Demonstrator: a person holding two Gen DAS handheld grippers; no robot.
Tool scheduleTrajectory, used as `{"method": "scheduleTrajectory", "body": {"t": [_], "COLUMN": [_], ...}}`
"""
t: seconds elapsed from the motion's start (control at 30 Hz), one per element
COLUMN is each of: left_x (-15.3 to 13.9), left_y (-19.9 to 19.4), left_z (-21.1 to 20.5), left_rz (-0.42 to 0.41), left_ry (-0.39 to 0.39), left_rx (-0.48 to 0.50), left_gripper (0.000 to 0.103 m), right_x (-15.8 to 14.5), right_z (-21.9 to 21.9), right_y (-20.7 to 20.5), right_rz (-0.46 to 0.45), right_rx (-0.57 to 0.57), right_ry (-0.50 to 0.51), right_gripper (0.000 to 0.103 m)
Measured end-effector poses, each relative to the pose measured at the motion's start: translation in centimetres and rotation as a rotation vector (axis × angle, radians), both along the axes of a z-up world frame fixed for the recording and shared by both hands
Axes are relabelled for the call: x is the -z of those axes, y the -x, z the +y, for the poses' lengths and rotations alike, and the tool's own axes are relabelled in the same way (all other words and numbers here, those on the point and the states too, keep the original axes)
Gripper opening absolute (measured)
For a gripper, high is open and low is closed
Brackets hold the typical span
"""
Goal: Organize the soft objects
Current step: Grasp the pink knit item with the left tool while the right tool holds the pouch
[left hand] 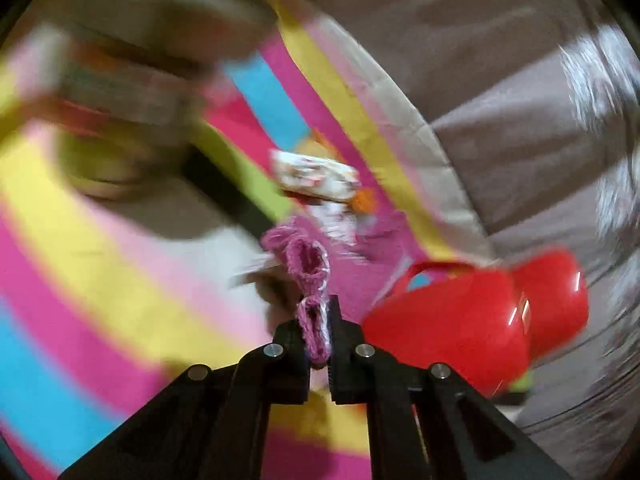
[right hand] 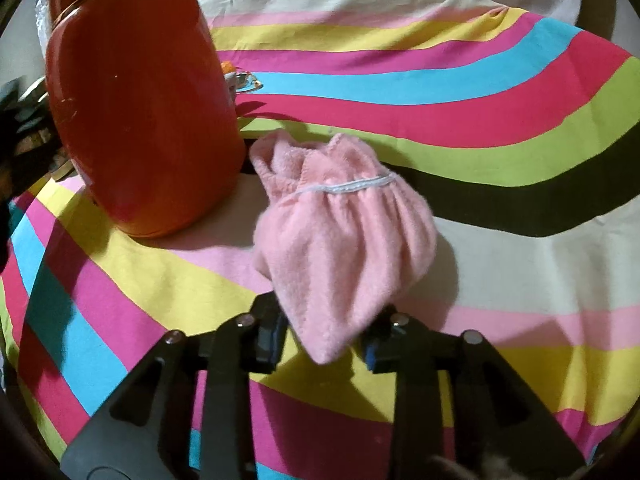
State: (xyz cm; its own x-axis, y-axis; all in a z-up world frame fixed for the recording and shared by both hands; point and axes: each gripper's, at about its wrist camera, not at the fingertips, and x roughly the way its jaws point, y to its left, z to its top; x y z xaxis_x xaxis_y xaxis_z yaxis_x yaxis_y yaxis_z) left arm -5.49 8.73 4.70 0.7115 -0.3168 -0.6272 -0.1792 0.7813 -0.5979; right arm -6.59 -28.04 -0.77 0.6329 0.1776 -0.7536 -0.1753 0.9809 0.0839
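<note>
Left claw [left hand: 318, 330] is pressed together on a purple knit piece [left hand: 310, 276], which runs lengthwise away from the fingertips over the striped cloth [left hand: 100, 240], left of a red jar [left hand: 452, 320]. Right claw [right hand: 324, 340] stands partly spread; the pink pouch [right hand: 344, 232] lies on the cloth with its narrow end between the fingers, gathered end pointing away, pads apart from it.

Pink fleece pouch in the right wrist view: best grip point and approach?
Grip the tapered tip of the pink pouch, the narrow end lying between the right gripper's open fingers. Come from the near side, along the cloth. The far end is gathered and bulky past the white band, and the red container crowds its left.
</note>
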Motion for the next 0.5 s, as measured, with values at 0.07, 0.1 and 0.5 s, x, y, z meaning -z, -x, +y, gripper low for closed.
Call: {"method": "scheduleTrajectory", "body": {"t": [0.07,0.1,0.5], "left_x": [0.4,0.5,2.3], "left_y": [2.7,3.5,7.9], "left_z": [0.8,1.1,2.1], "left_rz": [0.022,0.029,0.059], "left_ry": [-0.065,-0.088,-0.077], "left_rx": [0.013,0.015,0.030], "left_gripper": [0.006,0.007,0.066], "right_x": [0.0,-0.1,-0.3], "right_z": [0.3,0.4,-2.3], "right_y": [0.1,0.2,1.2], "right_rz": [-0.001,-0.002,0.021], "right_rx": [-0.006,-0.005,0.079], "right_ry": [0.011,0.012,-0.100], "right_gripper": [0.043,0.043,0.056]}}
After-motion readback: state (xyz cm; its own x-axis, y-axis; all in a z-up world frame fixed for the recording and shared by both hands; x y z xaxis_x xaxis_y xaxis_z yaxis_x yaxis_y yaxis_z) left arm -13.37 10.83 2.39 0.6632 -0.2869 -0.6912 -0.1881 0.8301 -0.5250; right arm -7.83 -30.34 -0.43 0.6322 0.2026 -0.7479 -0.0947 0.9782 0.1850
